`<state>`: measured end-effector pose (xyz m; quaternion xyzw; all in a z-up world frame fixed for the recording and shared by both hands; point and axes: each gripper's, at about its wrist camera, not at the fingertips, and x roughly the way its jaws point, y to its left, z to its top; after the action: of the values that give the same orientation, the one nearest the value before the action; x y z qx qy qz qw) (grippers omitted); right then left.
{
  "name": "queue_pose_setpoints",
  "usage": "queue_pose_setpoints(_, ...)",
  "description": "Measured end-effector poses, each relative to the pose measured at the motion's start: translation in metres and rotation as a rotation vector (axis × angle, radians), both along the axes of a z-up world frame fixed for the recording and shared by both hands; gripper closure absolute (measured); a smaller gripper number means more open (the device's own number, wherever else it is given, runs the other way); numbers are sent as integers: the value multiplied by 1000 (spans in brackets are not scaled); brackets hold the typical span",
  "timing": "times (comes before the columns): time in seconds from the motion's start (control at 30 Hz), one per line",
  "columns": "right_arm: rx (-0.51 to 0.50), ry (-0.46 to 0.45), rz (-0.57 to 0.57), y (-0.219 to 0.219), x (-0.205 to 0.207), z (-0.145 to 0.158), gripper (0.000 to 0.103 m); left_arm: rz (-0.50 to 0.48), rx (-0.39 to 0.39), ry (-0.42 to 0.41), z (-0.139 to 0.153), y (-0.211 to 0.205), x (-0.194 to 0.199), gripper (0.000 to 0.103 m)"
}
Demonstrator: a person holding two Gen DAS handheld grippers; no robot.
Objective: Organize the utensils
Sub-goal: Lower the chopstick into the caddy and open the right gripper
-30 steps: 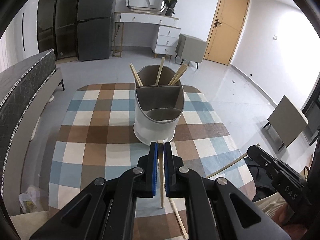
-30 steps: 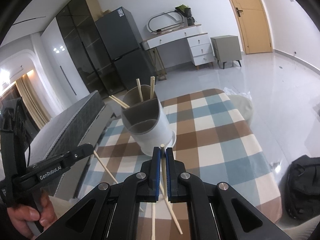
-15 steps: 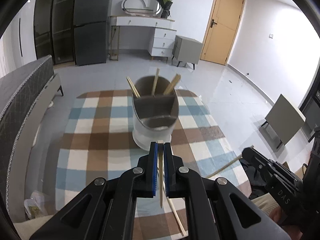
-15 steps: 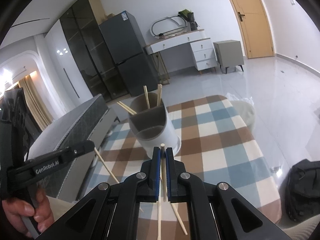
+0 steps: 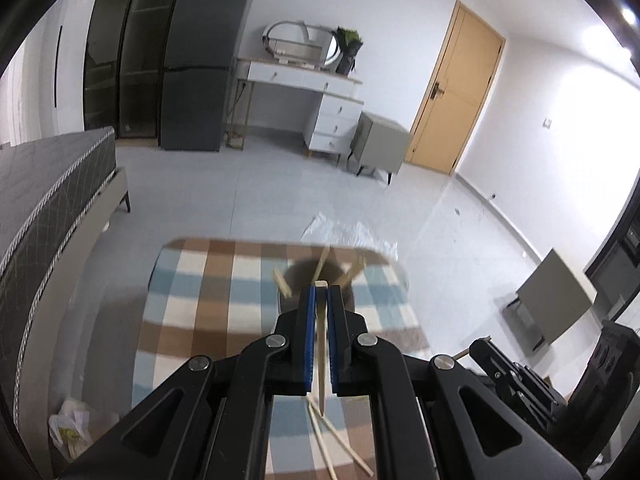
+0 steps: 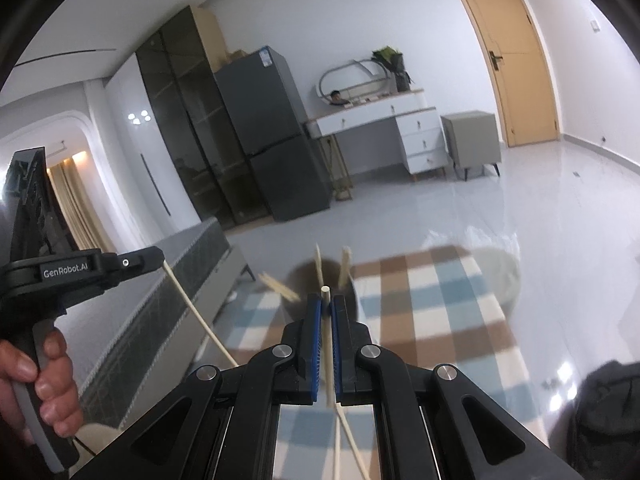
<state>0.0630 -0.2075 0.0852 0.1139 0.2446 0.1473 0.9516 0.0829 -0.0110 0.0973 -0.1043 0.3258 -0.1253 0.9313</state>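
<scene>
Room enclosure: white walls and a glossy pale grey tiled floor. Rear wall, left to right: a dark glass-fronted cabinet, a dark grey refrigerator, a white dressing table with drawers, carrying an oval mirror and a potted plant, then a grey nightstand on dark legs. A closed tan wooden door occupies the corner. A bed with a dark quilted mattress runs along the left side. Ceiling spotlights are lit.

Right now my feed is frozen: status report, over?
Left gripper and right gripper each shut on a chopstick. Holder ahead, blurred. Loose chopsticks below.
</scene>
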Motion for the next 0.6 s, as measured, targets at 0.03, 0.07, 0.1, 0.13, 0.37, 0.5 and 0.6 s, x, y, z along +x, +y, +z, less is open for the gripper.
queue_pose_setpoints(0.03,-1,-11,5,2,6,7,99,3,-1,-8,4,1,3,102)
queue_pose_setpoints(0.07,-2,-20,9,2,10,12,99,5,-4,-19,10,2,9,102)
queue_pose_setpoints(0.1,-5,-31,13,4,16,18,99,7,-5,-24,12,3,12,102)
queue_pose_setpoints(0.13,-9,-41,17,7,22,24,99,11,-4,-32,17,4,19,102)
queue_pose_setpoints(0.37,-26,-87,39,19,65,49,99,28,-33,-43,24,7,57,102)
queue_pose_setpoints(0.5,-32,-96,46,26,88,54,99,39,-47,-59,24,7,78,102)
queue_pose_setpoints(0.6,-33,-90,46,30,102,52,99,54,-64,-40,19,8,93,102)
